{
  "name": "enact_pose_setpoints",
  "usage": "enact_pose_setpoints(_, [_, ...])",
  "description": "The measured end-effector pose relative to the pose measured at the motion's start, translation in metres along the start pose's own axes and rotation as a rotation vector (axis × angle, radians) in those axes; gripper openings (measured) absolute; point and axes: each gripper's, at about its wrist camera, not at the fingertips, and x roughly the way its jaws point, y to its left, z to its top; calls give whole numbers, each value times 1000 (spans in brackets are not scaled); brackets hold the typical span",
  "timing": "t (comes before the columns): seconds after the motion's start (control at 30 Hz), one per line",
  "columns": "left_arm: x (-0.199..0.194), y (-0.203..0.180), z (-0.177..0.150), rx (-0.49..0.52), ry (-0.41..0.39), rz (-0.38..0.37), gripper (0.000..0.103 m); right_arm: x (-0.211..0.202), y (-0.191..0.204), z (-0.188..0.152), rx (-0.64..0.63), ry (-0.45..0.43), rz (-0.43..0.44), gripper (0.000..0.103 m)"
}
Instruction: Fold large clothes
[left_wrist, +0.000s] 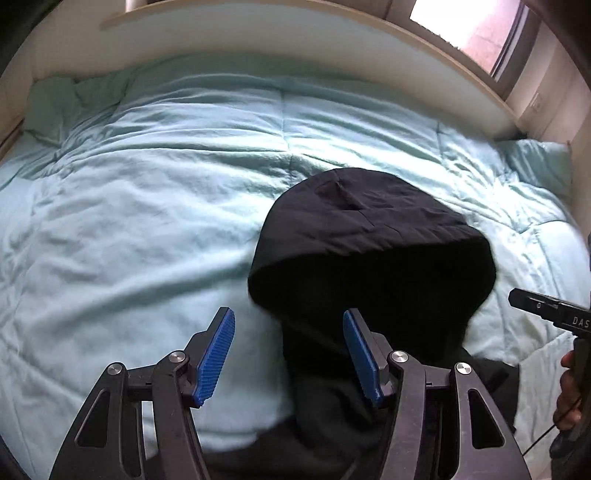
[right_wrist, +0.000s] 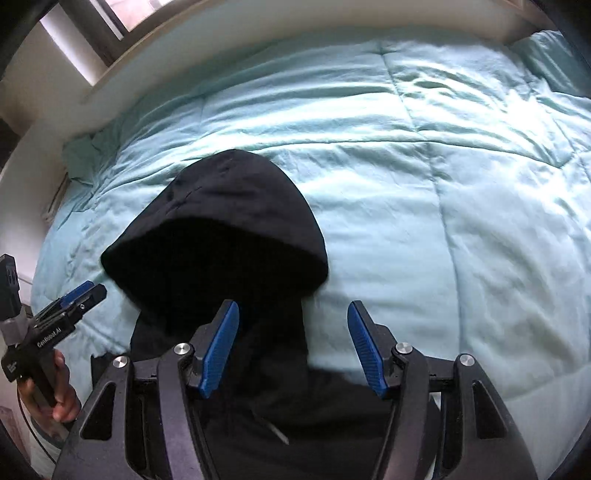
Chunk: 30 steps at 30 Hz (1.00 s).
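Lying flat: black hoodie (left_wrist: 369, 251) | drawstring (right_wrist: 275, 430) right-wrist view only

Left gripper (left_wrist: 289, 354) and right gripper (right_wrist: 293, 347) sit low in frame, jaws spread wide (nothing between the pads).
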Motion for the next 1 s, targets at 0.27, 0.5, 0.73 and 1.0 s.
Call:
enact_pose_setpoints(0.27, [18, 53, 16, -274, -40, -33, 16, 57, -7, 24, -45, 43, -106, 6])
enact_pose_setpoints(0.5, [33, 78, -16, -328, 92, -82, 19, 37, 4, -1, -148, -34, -114, 5])
enact_pose_setpoints(0.73, [61, 64, -32, -148, 94, -5, 35, 117, -8, -18, -194, 146, -183, 7])
enact_pose_setpoints(1.0, [-25, 54, -51, -49, -33, -12, 46, 35, -21, -26, -190, 57, -64, 49])
